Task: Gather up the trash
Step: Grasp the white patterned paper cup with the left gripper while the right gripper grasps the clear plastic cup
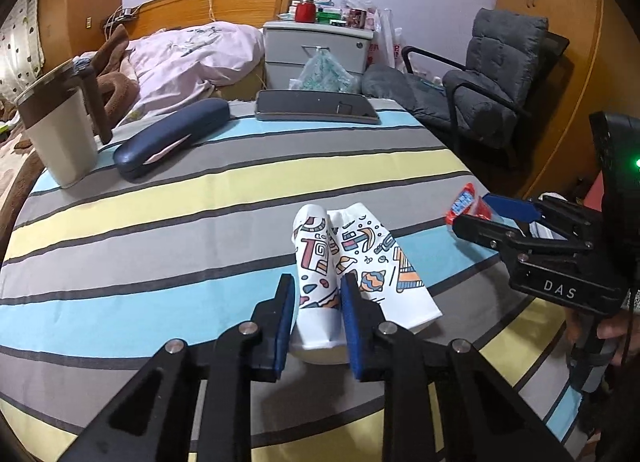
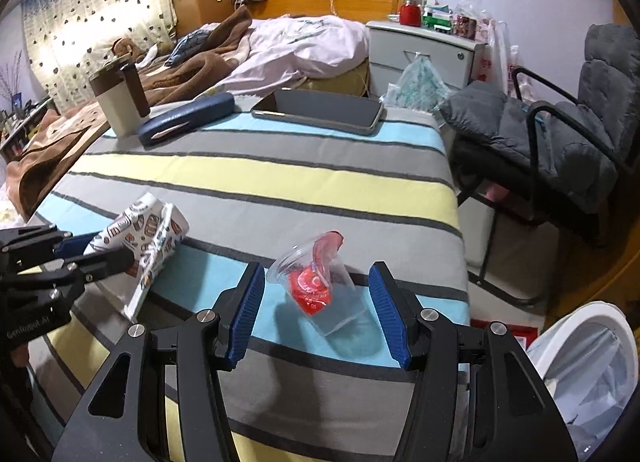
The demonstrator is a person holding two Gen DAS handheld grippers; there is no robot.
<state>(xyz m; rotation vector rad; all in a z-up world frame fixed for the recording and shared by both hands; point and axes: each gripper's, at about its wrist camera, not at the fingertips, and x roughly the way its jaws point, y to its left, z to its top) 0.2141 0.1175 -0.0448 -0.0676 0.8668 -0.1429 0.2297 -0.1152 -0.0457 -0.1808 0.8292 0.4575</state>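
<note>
A crushed white paper cup with colourful drawings [image 1: 344, 266] lies on the striped tablecloth [image 1: 160, 221]. My left gripper [image 1: 318, 294] is shut on the paper cup near its base; this shows in the right wrist view too [image 2: 148, 238]. A clear plastic cup with a red wrapper inside [image 2: 324, 286] sits tilted on the cloth between the wide-open fingers of my right gripper [image 2: 316, 282]. It does not touch the pads. In the left wrist view the plastic cup [image 1: 466, 203] peeks out by my right gripper [image 1: 480, 217].
A white bin with a clear liner [image 2: 588, 374] stands at the lower right beside the table. On the far side of the table are a mug [image 1: 60, 129], a blue glasses case [image 1: 172, 137] and a dark tablet [image 1: 316, 105]. A grey chair [image 2: 560, 133] is to the right.
</note>
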